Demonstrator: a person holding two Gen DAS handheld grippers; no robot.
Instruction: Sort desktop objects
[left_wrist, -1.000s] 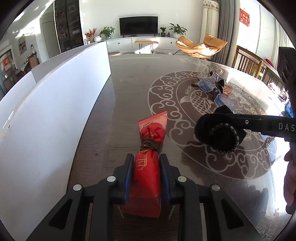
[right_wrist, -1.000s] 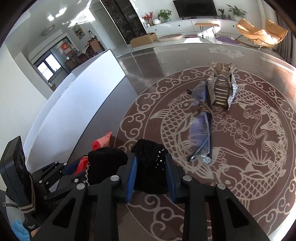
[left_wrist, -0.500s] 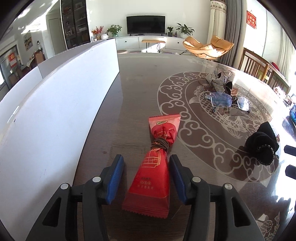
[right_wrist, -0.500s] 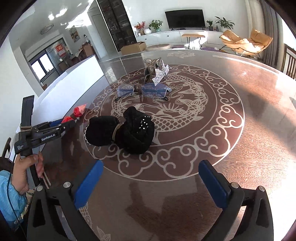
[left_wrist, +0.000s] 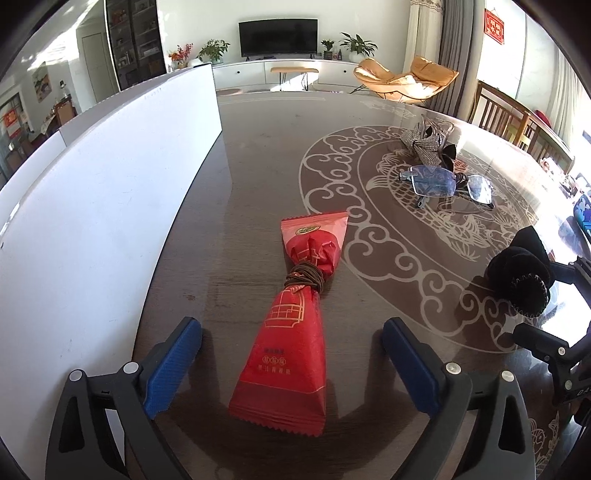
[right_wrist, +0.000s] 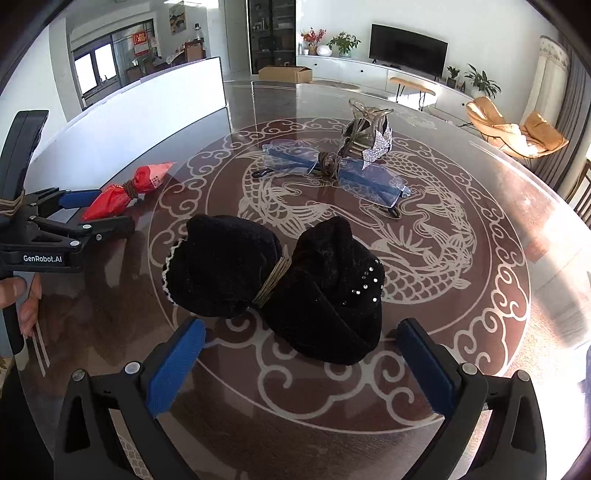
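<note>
1. On the patterned counter (left_wrist: 258, 155), beside the white panel (left_wrist: 110, 192), the red snack packet (left_wrist: 295, 332) lies flat between the pads of the left tool (left_wrist: 291, 365). Its jaws are opening and neither pad touches the wrapper.
2. Over to the right, the black velvet bundle (right_wrist: 280, 280), cinched at its waist with a band, rests on the counter just ahead of the right tool (right_wrist: 301, 365), whose jaws stand wide with nothing in them.
3. Farther back, near the middle of the fish pattern, the glasses (right_wrist: 332, 173) and a silvery hair clip (right_wrist: 365, 136) lie close together, apparently tied with cord; I cannot tell exactly how they are joined.
4. Risks, as I judge them: the counter is glossy, so a pad brushing the light packet on the way out could skid it off its spot.
5. The soft bundle sits close to the right pads and may snag on them.
6. Both tools work near each other; a careless reach could knock them together or drag the glasses.
</note>
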